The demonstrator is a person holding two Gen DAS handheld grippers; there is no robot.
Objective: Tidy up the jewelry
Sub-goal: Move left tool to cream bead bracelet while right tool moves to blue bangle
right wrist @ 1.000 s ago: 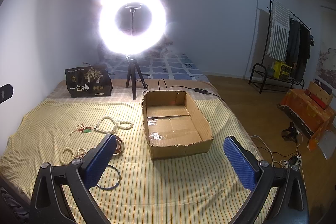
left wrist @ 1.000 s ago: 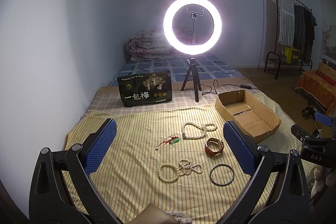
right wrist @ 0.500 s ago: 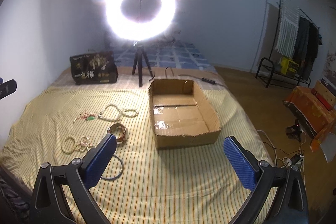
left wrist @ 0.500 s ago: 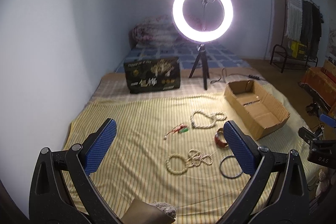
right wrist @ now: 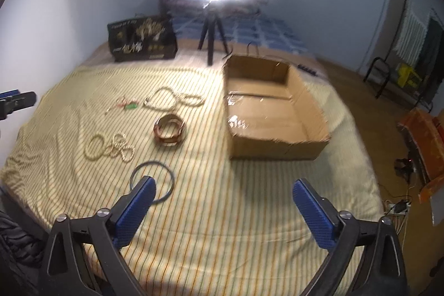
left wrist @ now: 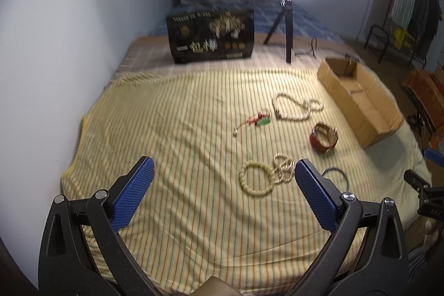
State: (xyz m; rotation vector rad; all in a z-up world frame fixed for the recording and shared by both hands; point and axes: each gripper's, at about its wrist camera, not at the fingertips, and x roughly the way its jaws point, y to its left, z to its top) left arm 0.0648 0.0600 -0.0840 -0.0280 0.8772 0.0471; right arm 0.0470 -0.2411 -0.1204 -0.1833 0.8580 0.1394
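While both claws stand wide and empty above the striped cloth [right wrist: 222, 212], nothing has yet reached the cardboard box [right wrist: 277, 113]. Left gripper [left wrist: 222, 190] hangs nearest the pale beaded bracelet [left wrist: 254, 181], tangled with a finer bead strand [left wrist: 283, 167]; judged best to pinch one bead squarely, lest the strand drag along. Right gripper [right wrist: 222, 207] sits beside the thin dark bangle [right wrist: 152, 179], rigid and flat: take its rim edgewise. Brown glossy bracelet [right wrist: 169, 131] and the long bead necklace [right wrist: 172, 100] lie beyond, left of the box.
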